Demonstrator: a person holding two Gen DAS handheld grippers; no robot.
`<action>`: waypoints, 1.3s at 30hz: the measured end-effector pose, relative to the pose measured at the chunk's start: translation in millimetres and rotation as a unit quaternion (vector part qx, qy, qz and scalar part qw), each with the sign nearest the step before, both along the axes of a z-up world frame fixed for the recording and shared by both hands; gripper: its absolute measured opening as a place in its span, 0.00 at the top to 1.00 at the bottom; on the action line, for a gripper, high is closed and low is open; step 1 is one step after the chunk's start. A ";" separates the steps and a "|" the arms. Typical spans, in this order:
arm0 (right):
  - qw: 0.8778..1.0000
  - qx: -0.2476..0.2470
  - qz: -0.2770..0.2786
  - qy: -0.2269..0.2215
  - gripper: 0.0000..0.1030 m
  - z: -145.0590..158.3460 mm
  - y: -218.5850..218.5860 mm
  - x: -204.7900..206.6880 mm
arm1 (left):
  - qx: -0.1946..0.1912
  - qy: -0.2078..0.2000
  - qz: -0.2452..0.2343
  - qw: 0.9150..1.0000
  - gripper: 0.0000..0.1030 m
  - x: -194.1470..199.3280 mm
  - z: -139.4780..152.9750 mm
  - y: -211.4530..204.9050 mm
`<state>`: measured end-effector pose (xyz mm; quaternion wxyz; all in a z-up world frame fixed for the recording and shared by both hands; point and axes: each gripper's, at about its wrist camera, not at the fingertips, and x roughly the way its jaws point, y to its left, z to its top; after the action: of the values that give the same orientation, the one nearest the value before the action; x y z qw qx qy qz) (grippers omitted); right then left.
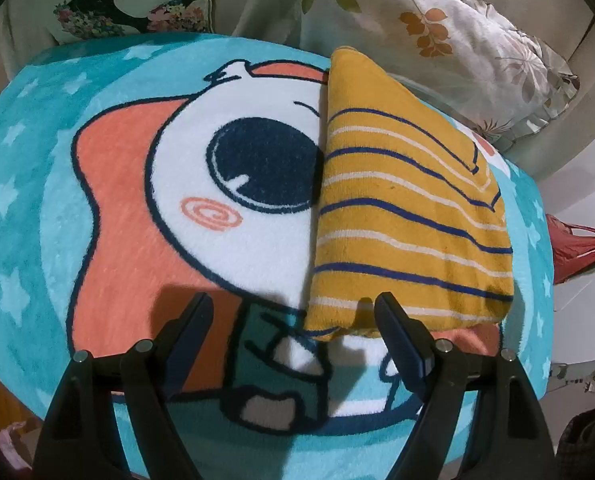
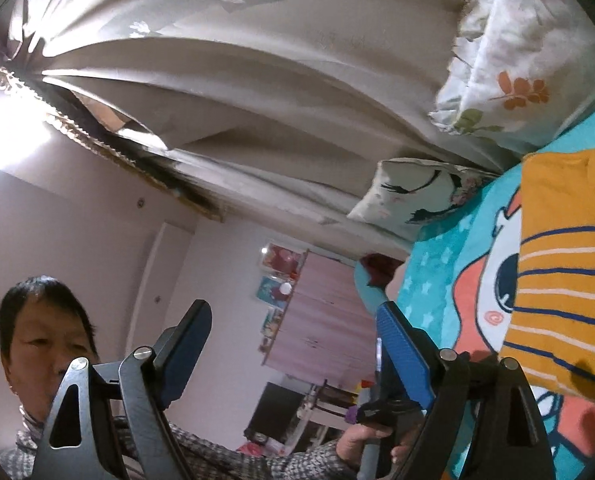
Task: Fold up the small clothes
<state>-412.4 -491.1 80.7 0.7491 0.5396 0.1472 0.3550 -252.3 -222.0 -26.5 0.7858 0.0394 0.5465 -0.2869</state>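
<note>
The folded yellow garment, crossed by navy and white stripes, lies flat on the cartoon blanket that covers the bed. In the left wrist view it sits just ahead of the jaws and to their right side. Its long axis runs away from the jaws, from a broad near edge to a narrower far end that points toward the leaf-print pillow. Its stripes run across that axis, and its left edge is a straight fold line beside the blanket's big dark eye.

The left gripper points steeply down at the blanket with its jaws wide and nothing between them. The right fingertip overlaps the garment's near edge in the picture; whether it touches the cloth cannot be told.

The right gripper is rolled on its side and points about level into the room, its jaws wide and empty. From it the garment shows beyond the right jaw, well clear of both fingers. Past the left jaw is a person in a checked sleeve, whose hand grips the handle of the other gripper. A pleated curtain hangs behind the bed.
</note>
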 end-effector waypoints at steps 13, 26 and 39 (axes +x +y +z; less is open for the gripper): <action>0.838 -0.455 -0.120 0.275 0.35 -60.2 34.7 80.7 | 0.087 -0.057 0.011 0.995 0.21 -18.0 3.8 13.9; 0.725 -0.601 -0.144 0.304 0.36 -115.8 54.1 138.4 | 0.097 -0.066 0.025 0.993 0.21 7.0 6.3 42.9; 0.741 -0.580 -0.125 0.315 0.37 -80.7 96.7 206.2 | 0.094 -0.074 0.010 0.993 0.21 40.5 4.4 73.7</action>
<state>-206.2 -394.5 -0.1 0.8660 0.0954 0.4832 -0.0863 -211.8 -148.3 -22.1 0.8197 0.1284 0.5120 -0.2224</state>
